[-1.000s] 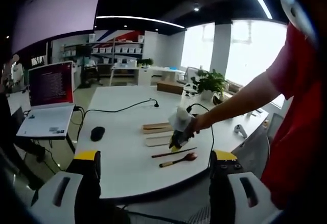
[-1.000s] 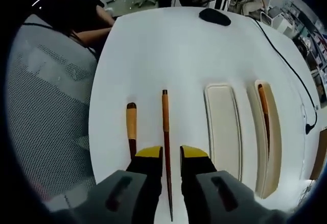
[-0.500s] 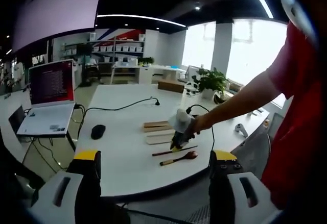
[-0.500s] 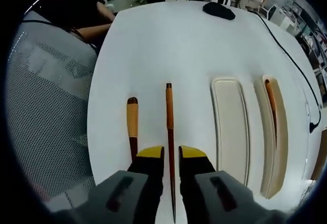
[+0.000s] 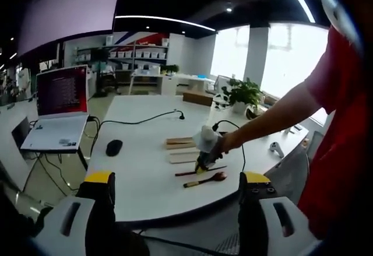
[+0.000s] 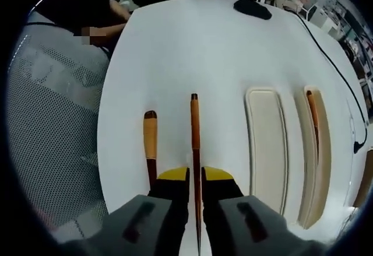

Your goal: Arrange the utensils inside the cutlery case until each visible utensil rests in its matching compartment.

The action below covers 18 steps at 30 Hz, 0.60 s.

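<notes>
In the right gripper view, my right gripper (image 6: 195, 175) is shut on the lower part of a long brown chopstick (image 6: 194, 128) that lies on the white table (image 6: 192, 46). A wooden spoon handle (image 6: 150, 142) lies just left of it. To the right are two long cream compartments of the cutlery case: an empty one (image 6: 266, 145) and one (image 6: 322, 168) holding a thin brown utensil (image 6: 313, 116). In the left gripper view, my left gripper (image 5: 178, 180) stands open, well back from the table. There the right gripper (image 5: 204, 151) is over the chopstick (image 5: 187, 173), with the spoon (image 5: 205, 179) in front.
A black mouse (image 6: 252, 8) and a black cable (image 6: 326, 63) lie farther along the table. A mesh chair (image 6: 52, 122) stands at the table's left edge. In the left gripper view an open laptop (image 5: 58, 113) sits on a side stand and a potted plant (image 5: 242, 93) stands behind.
My right gripper's jaws have drawn together onto the chopstick. The left gripper view has shifted slightly; the things on the table stay where they were.
</notes>
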Available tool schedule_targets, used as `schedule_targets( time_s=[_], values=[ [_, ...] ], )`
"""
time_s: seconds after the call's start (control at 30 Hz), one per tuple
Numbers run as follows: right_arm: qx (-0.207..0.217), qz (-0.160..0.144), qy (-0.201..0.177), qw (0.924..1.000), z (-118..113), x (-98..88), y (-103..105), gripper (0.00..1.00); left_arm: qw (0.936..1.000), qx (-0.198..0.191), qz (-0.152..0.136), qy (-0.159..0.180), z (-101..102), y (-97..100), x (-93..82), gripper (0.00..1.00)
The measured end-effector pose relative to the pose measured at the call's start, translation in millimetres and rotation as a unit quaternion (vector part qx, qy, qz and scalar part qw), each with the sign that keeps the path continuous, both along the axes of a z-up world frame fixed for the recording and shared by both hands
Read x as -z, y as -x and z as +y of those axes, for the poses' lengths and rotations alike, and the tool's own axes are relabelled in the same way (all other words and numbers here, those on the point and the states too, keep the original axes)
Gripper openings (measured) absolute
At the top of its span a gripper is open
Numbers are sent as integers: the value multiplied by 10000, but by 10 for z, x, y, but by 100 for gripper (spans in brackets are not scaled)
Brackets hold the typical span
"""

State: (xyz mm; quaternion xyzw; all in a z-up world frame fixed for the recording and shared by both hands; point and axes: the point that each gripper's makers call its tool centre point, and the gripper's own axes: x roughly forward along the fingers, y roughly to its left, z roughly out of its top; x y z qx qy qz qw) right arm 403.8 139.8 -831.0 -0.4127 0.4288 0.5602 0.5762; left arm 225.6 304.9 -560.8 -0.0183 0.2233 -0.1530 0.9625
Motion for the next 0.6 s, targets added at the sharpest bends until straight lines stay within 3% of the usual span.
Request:
schedule_targets(
  time_s=[0.23,0.6],
  values=[
    [-197,-147,96,9997,2,0,4,1,10000,-6,-1,17,-12,-5,7,90],
    [-151,-62,43,9999,0,-3,18,0,10000,-12,-26,-2,-5,-5,-15,90]
  ],
)
